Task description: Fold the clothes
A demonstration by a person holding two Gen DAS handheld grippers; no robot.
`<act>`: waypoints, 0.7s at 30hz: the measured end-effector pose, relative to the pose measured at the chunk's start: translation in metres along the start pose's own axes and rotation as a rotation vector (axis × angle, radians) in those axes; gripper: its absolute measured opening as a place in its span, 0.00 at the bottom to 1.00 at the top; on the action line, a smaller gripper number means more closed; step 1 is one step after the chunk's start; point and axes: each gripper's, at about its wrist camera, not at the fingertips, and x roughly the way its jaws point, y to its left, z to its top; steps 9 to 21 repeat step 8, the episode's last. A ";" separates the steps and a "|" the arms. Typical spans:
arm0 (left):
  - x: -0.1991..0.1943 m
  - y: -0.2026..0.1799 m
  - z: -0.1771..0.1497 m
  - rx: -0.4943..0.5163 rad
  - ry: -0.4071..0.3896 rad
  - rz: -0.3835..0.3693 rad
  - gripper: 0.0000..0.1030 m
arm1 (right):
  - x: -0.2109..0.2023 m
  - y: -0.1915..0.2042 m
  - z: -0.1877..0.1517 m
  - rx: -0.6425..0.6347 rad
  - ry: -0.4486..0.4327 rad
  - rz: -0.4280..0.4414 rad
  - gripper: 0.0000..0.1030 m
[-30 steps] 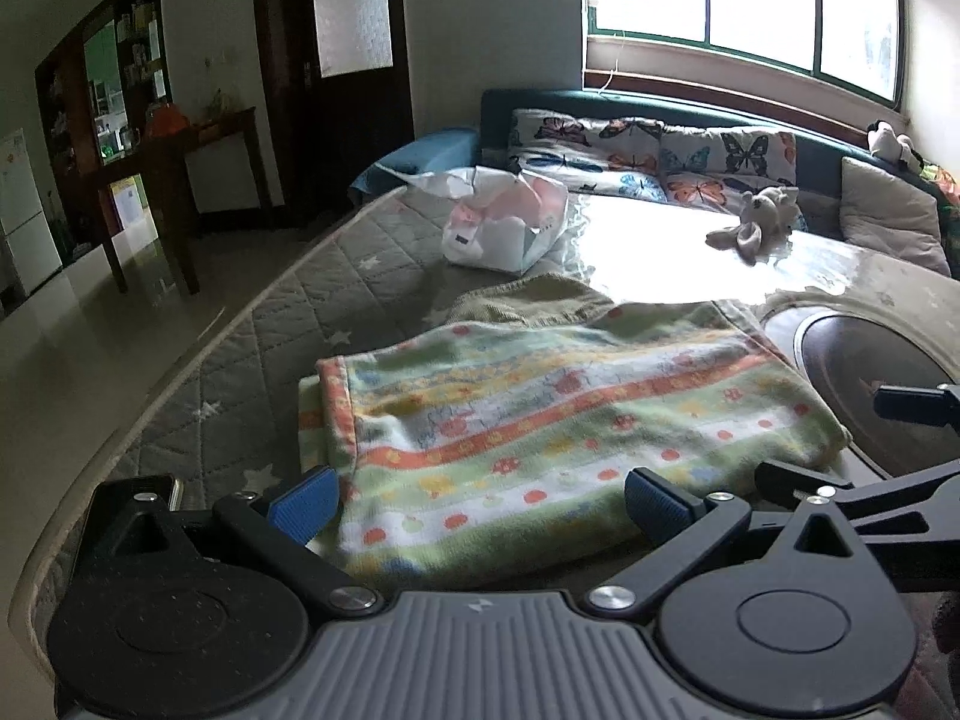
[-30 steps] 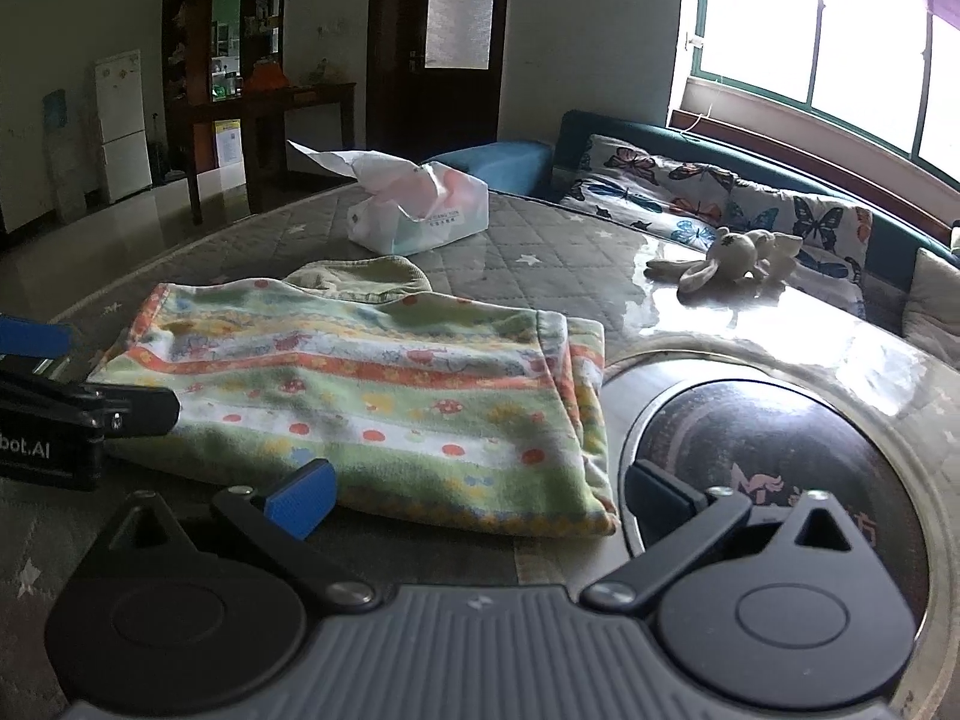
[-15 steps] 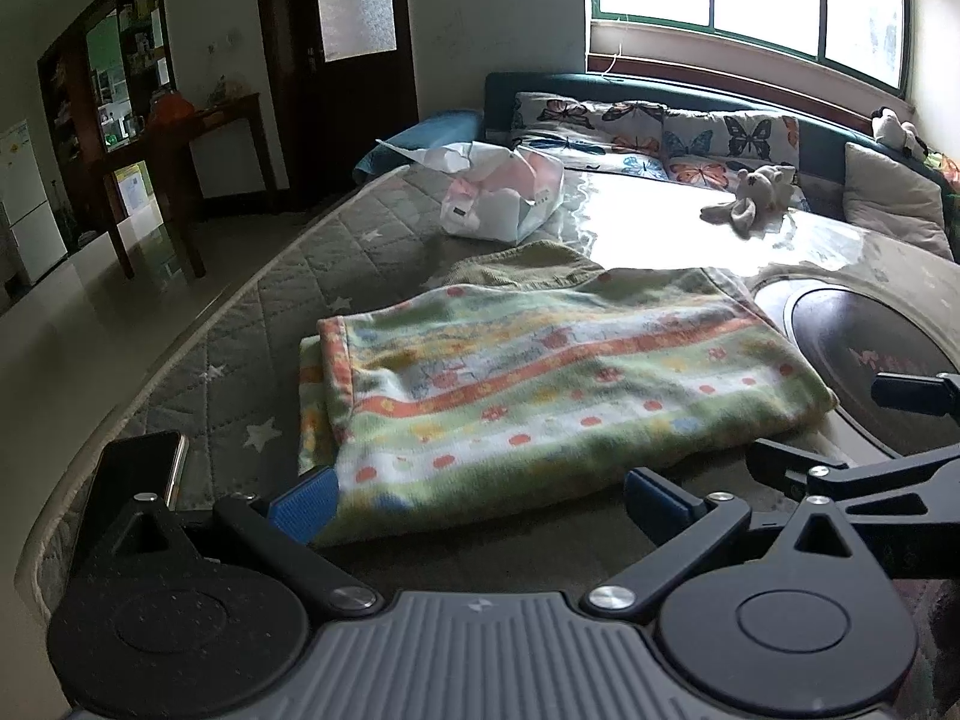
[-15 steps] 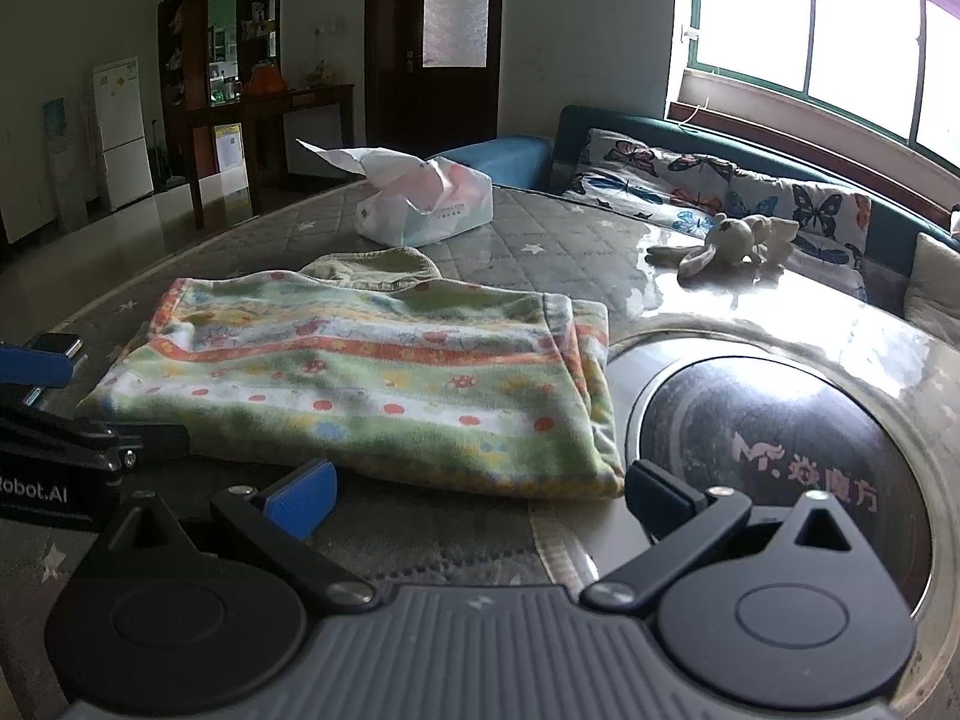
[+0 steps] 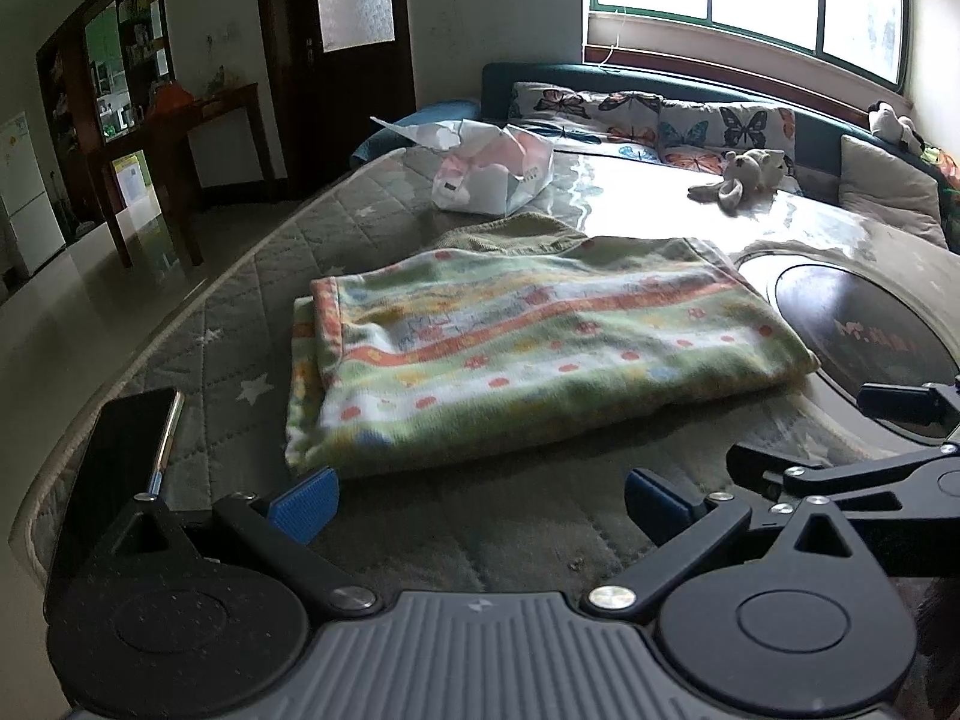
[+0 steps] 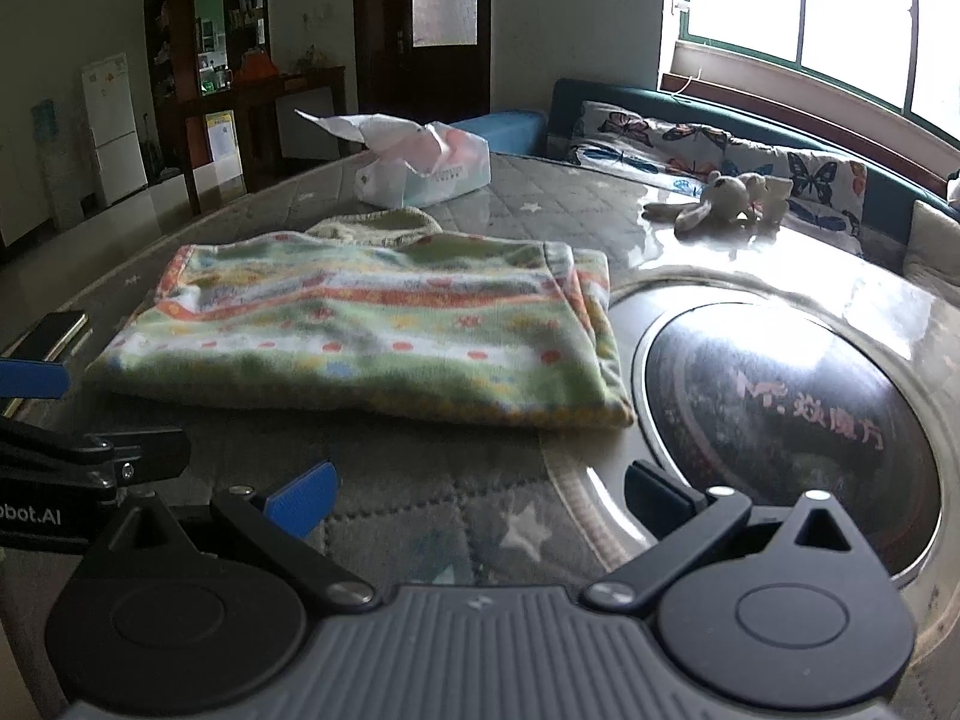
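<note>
A folded green garment with orange stripes and coloured dots (image 5: 528, 348) (image 6: 384, 324) lies flat on the quilted table cover; a plain green collar or hood (image 6: 375, 225) pokes out at its far edge. My left gripper (image 5: 480, 501) stands open just short of the garment's near edge, nothing between its blue pads. My right gripper (image 6: 480, 495) is also open and empty, over the cover near the garment's near right corner. Each gripper appears at the edge of the other's view.
A dark phone (image 5: 120, 462) lies at the table's left edge. A tissue pack (image 6: 420, 171) and a plush toy (image 6: 720, 201) sit farther back. A dark round glass inset (image 6: 786, 444) fills the table to the right. A sofa with butterfly cushions (image 5: 660, 120) stands behind.
Both grippers have drawn back toward the near edge of the table, away from the garment. The phone has come into view. The garment has not moved.
</note>
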 end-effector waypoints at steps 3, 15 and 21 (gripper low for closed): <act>-0.001 -0.001 -0.003 0.002 0.004 -0.001 1.00 | -0.001 0.000 -0.003 0.004 0.006 -0.003 1.00; -0.003 -0.004 -0.006 0.004 0.006 -0.001 1.00 | -0.004 -0.001 -0.005 0.006 0.005 -0.011 1.00; -0.003 -0.004 -0.006 0.004 0.006 -0.001 1.00 | -0.004 -0.001 -0.005 0.006 0.005 -0.011 1.00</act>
